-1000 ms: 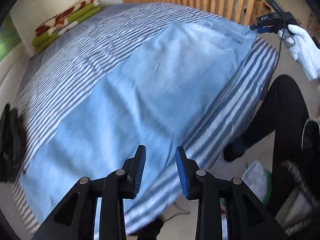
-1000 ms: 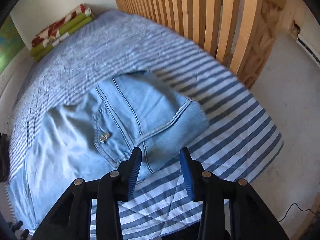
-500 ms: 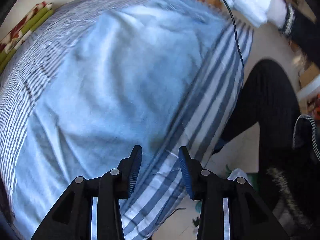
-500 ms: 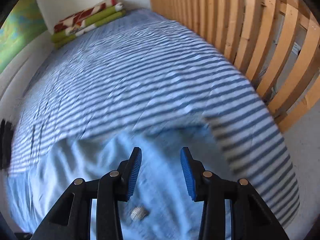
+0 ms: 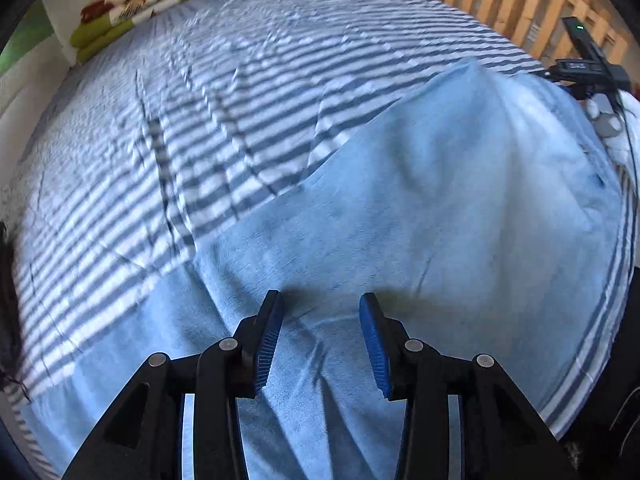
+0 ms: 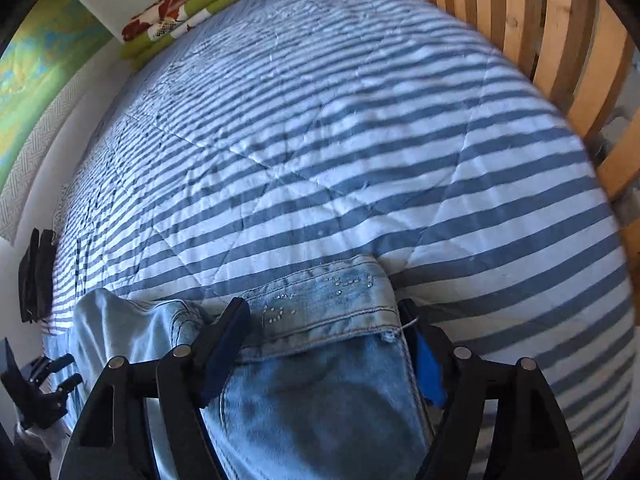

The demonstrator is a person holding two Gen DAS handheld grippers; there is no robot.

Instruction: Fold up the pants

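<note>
While opening, right claw (image 6: pixel 324 344) astride pants (image 6: pixel 320 400)

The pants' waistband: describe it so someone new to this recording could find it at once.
Start from the striped blue-and-white bedspread covering the bed beside the wooden slats. On its near edge lie light-blue denim pants. The waistband is their stitched end strip, alone dotted with tiny rhinestones.

Both fisheye views look steeply down along their gripper fingers, close over the light-blue jeans (image 5: pixel 420 220) on the striped bed (image 5: pixel 200 120). The left wrist view faces the legs' cloth, the right wrist view the waistband (image 6: pixel 320 304). Both share the bedspread, wooden slats (image 6: pixel 560 40) and folded blankets (image 6: pixel 192 12).
</note>
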